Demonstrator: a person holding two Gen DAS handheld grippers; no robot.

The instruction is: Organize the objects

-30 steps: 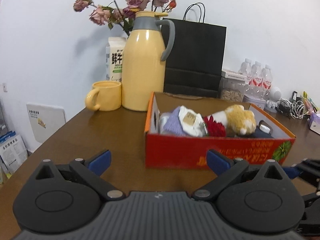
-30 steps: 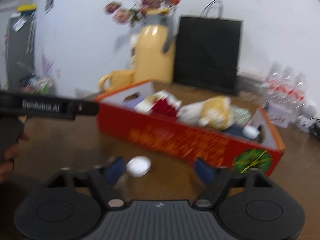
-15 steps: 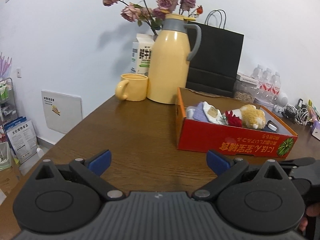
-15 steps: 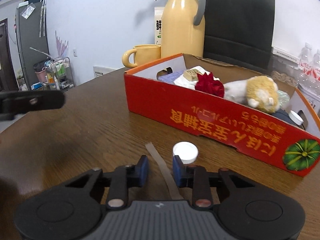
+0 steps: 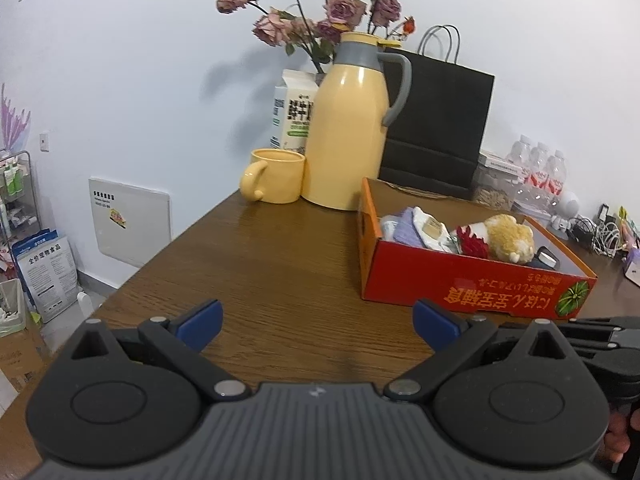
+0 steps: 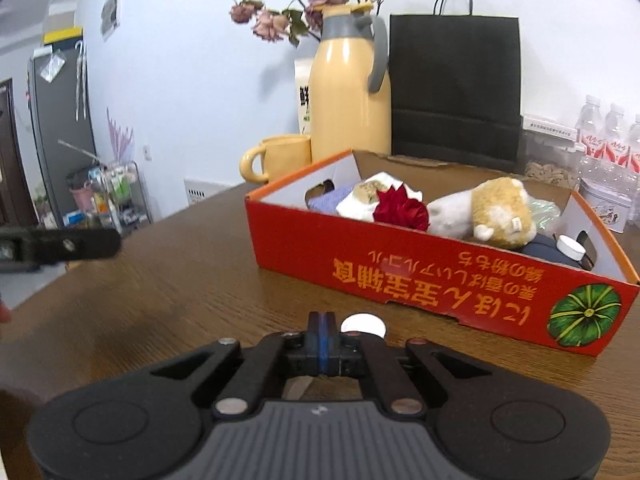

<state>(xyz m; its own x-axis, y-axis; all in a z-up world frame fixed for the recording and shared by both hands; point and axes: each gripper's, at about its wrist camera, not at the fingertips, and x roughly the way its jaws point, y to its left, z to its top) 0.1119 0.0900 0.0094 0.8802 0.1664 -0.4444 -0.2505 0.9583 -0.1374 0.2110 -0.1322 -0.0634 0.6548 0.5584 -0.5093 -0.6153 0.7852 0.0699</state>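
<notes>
A red cardboard box (image 6: 400,276) (image 5: 460,280) stands on the brown table. It holds a plush toy (image 6: 496,210), a red flower (image 6: 400,210), rolled cloth and a white-capped bottle (image 6: 570,246). My right gripper (image 6: 325,320) is shut just in front of the box, pads pressed together. A small white cap (image 6: 363,325) lies on the table, touching its right side. A tan strip (image 6: 298,388) shows under the fingers; I cannot tell if it is pinched. My left gripper (image 5: 318,320) is open over bare table, left of the box, with nothing between its fingers.
A yellow thermos jug (image 5: 348,132), a yellow mug (image 5: 276,176), a milk carton and dried roses stand behind the box. A black paper bag (image 5: 436,128) and water bottles (image 5: 540,172) line the back wall. The table's left edge (image 5: 168,248) drops to floor clutter.
The right jaws have closed fully beside the white cap, which was near them before. The left gripper has drawn back and to the left, so the box looks smaller and further right.
</notes>
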